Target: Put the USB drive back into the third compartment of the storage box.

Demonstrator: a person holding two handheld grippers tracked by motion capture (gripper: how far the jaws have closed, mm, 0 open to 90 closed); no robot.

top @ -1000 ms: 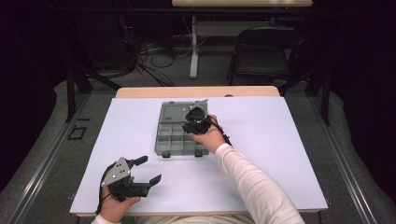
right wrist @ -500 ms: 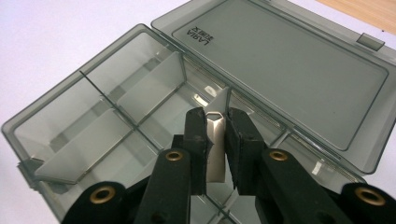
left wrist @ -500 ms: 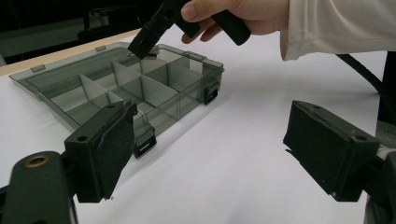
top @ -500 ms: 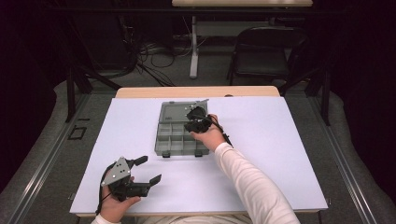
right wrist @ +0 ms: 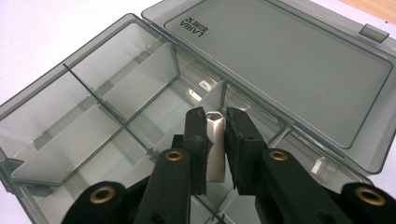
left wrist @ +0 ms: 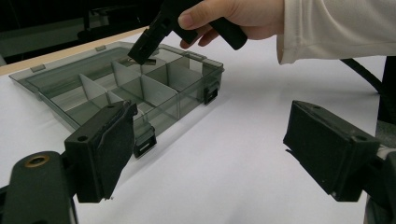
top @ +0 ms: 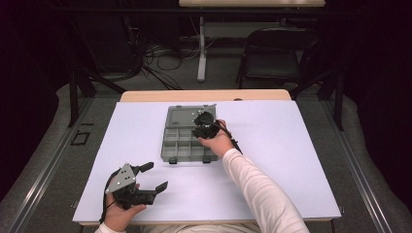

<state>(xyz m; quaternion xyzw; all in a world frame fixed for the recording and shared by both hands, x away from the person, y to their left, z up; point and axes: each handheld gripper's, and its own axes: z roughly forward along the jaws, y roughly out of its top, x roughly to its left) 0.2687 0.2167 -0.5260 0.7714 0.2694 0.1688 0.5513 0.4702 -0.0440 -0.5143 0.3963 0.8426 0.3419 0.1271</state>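
Observation:
A smoky grey compartment box [top: 180, 145] lies mid-table with its lid [top: 184, 116] folded flat toward the far side. My right gripper [top: 199, 127] hovers over the box's far right compartments, shut on a small silver metal piece [right wrist: 215, 149] that stands upright between the pads. In the right gripper view, the right gripper [right wrist: 215, 116] points at a divider near the lid [right wrist: 289, 51] hinge. My left gripper [top: 156, 175] rests near the front left of the table, open and holding nothing. The left gripper [left wrist: 210, 154] faces the box [left wrist: 154, 88], where the right gripper [left wrist: 140, 51] dips in.
The white table top [top: 291, 145] spreads wide around the box. The compartments I can see in the box [right wrist: 93, 70] hold nothing. A black folding chair [top: 277, 53] and cables on the floor lie beyond the table's far edge.

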